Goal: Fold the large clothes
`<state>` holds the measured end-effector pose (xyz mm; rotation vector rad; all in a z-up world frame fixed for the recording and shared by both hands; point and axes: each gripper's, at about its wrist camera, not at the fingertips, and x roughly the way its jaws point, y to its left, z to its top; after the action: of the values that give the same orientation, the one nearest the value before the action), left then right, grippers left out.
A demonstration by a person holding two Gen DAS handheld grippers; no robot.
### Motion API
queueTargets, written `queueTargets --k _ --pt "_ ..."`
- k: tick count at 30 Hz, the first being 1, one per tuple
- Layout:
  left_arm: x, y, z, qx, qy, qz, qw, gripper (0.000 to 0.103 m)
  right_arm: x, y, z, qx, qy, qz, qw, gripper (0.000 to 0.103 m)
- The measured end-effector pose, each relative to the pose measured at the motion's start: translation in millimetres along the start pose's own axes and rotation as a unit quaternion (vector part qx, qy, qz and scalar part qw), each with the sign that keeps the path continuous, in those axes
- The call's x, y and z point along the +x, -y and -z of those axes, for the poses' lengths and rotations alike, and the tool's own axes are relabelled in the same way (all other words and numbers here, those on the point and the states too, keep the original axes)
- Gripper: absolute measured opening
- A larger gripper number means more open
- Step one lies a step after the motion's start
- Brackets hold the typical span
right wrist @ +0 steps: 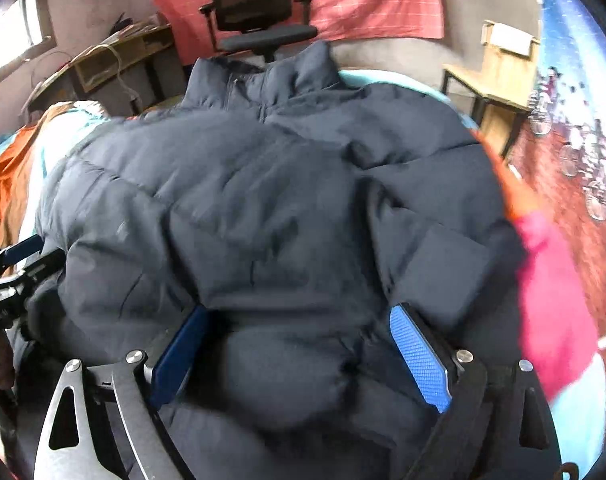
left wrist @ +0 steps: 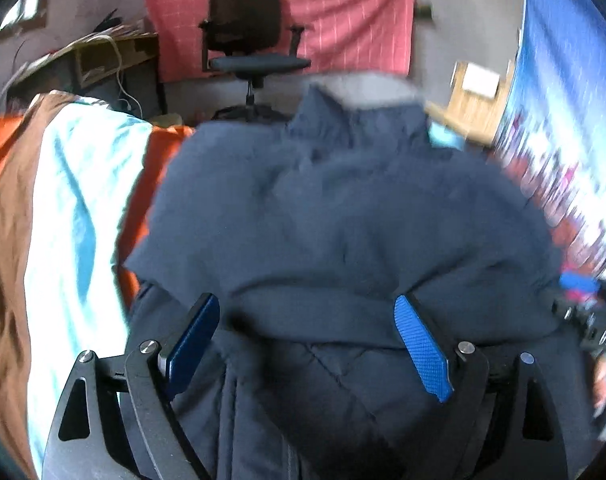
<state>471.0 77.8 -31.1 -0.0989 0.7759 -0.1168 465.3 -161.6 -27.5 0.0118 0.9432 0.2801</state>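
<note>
Both your grippers open over the navy puffer jacket, nothing gripped.

Your left gripper (left wrist: 307, 336) has its blue fingers (left wrist: 421, 346) spread wide over the folded jacket (left wrist: 323, 208), fabric bulging between them but no pinch. Your right gripper (right wrist: 299, 352) is the same: fingers (right wrist: 419, 356) wide apart, padding between them, not clamped. Jacket lies collar away from you on the bedding (left wrist: 67, 184), orange, brown and pale blue to its left. Office chair (right wrist: 259, 12) behind, pink garment (right wrist: 551, 304) at right.
</note>
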Motion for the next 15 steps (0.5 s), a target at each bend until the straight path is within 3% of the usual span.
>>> queueTargets --k 3,7,11,15 --pt "-36.1 -5.3 -10.8 -0.025 0.023 0.017 0.9993 0.086 -47.1 -2.8 1.5 -0.021 0.038 0.000 0.999 0.100" --pt "-67.6 9.1 -21.8 -0.019 0.009 0.004 0.9998 0.087 -89.9 -5.8 -7.1 -0.028 0.049 -0.012 0.998 0.102" --pt "-102.9 29.0 -26.2 0.017 -0.007 -0.012 0.9998 0.089 -135.5 -4.0 -12.9 0.026 0.078 -0.044 0.996 0.103" --pt "-145.2 49.4 -27.3 0.041 0.015 -0.025 0.9987 0.101 -163.7 -6.2 -12.7 0.063 0.091 -0.062 0.992 0.103"
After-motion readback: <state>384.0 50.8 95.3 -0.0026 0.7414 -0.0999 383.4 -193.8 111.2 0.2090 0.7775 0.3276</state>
